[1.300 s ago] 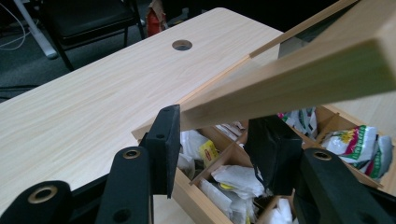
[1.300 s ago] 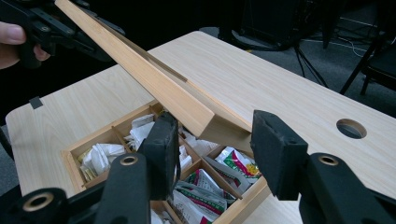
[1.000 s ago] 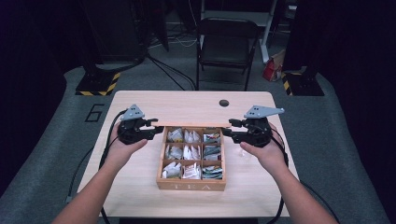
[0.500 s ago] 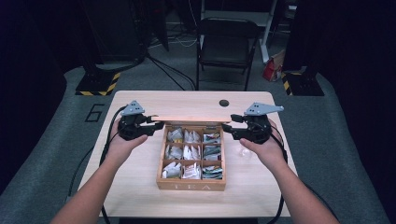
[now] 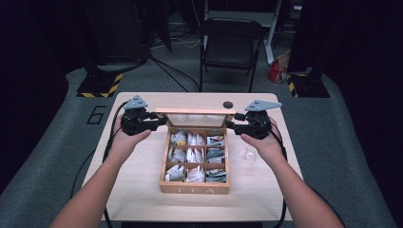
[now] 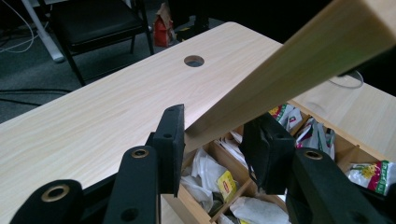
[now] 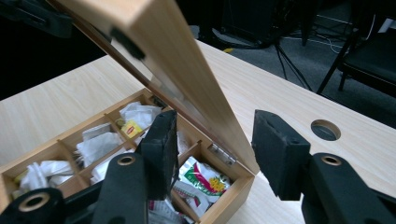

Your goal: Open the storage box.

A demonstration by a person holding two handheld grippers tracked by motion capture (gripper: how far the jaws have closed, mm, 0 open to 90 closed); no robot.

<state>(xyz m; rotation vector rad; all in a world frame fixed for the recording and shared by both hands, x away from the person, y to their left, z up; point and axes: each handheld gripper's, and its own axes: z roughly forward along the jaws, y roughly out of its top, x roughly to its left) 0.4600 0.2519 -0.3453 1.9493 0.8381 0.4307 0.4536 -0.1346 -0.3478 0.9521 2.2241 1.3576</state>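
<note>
A wooden tea box stands mid-table, its compartments full of tea bags. Its glass-paned lid is swung up on the rear hinges. My left gripper is at the lid's left end and looks shut on the lid, whose wooden edge sits between its jaws. My right gripper is at the right end. Its jaws have just been closing a little around the lid, but its pads stand slightly apart from the wood.
A round cable hole lies in the table behind the box. A small clear object rests by the person's right hand. A black chair and a red bag stand on the floor beyond the table's far edge.
The lid has swung higher, from nearly flat to well raised. Both grippers rose in the picture with its ends, and the right one shifted slightly toward the box.
</note>
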